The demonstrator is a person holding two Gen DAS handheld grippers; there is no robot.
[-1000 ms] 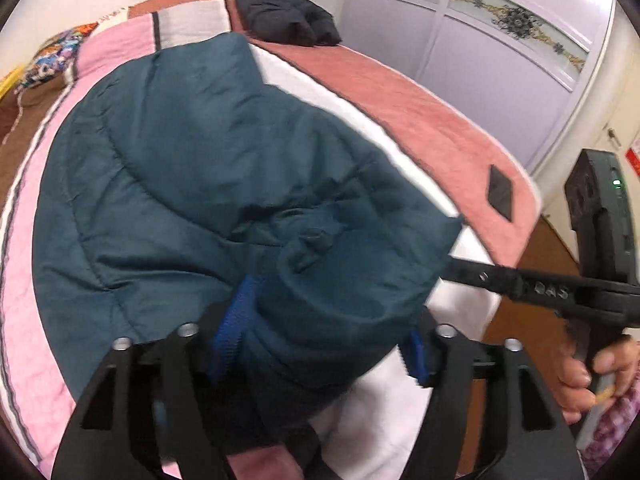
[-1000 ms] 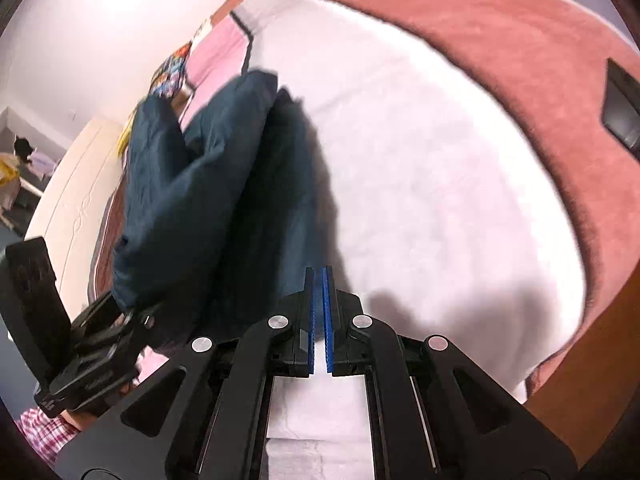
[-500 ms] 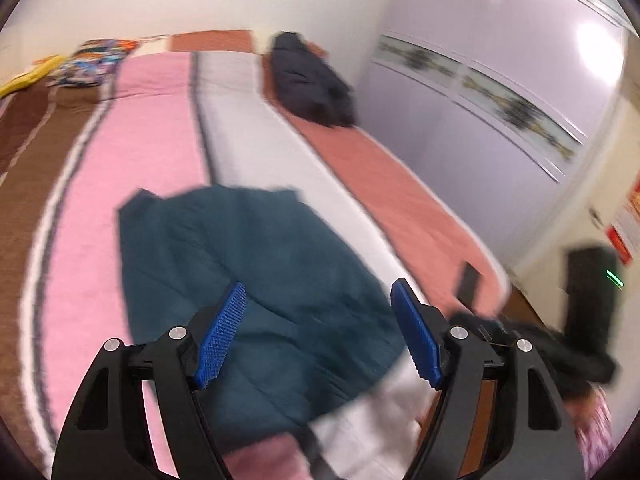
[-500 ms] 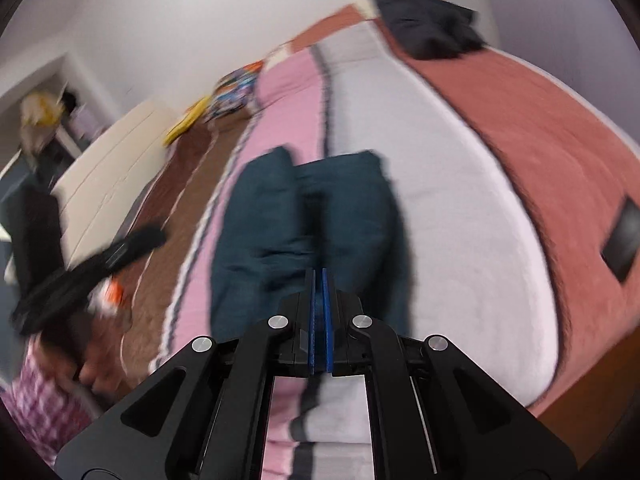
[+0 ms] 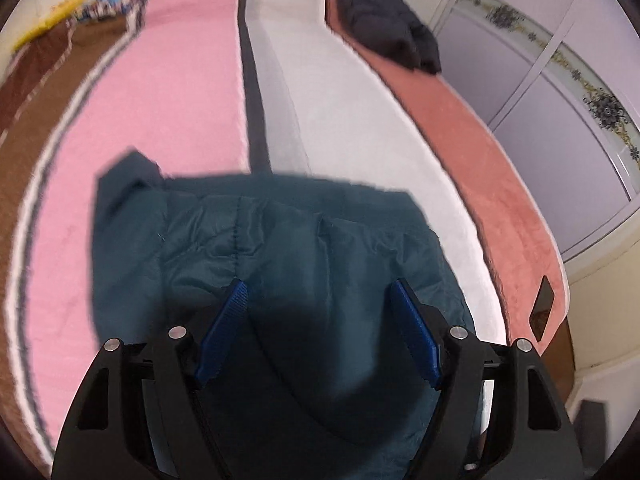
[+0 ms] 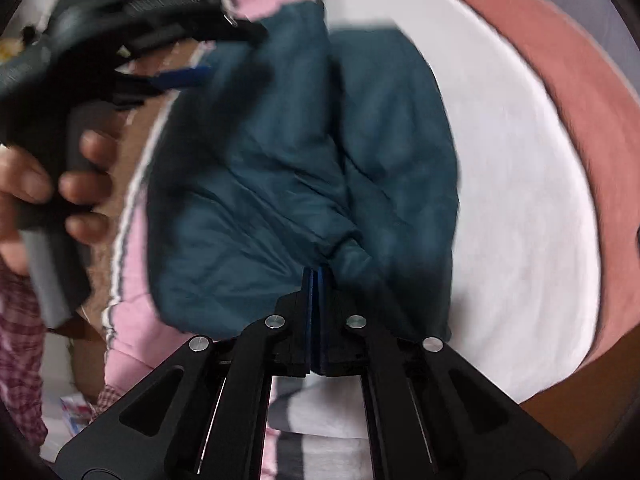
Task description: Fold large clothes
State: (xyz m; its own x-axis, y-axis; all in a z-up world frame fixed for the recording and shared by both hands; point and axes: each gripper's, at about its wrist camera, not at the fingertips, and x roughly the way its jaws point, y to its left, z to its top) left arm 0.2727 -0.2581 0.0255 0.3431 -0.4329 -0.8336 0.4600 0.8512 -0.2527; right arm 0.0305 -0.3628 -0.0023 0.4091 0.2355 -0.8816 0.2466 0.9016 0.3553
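- I am the person's two handheld grippers, working over a wide bed [image 5: 192, 92] covered in a plush blanket striped brown, pink, white and rust.
- The task's thing, a dark teal quilted puffer jacket [image 5: 280, 248], lies bunched near the foot edge of the bed, across the pink and white stripes.
- My left gripper [image 5: 320, 312] has its blue-padded jaws spread wide and released; the jacket lies below and between them, and the pads press on nothing.
- My right gripper [image 6: 315, 276] has its jaws clenched tight together, tips at a gathered fold of the jacket; I cannot tell whether any fabric is pinched between them.
- In the right wrist view, a hand [image 6: 48, 184] holds my left gripper's handle above the brown stripe, towards the bed's left edge.
- A folded black garment [image 5: 384, 28] rests on the rust stripe near the head of the bed.
- A small black flat object [image 5: 542, 308] lies at the foot corner on the rust stripe.
- No containers appear.
- A second ago my left jaws clasped a thick bundle of the jacket; now they stand free of it.
- My right jaws were shut over bare white blanket beside the jacket; now they meet the jacket itself.
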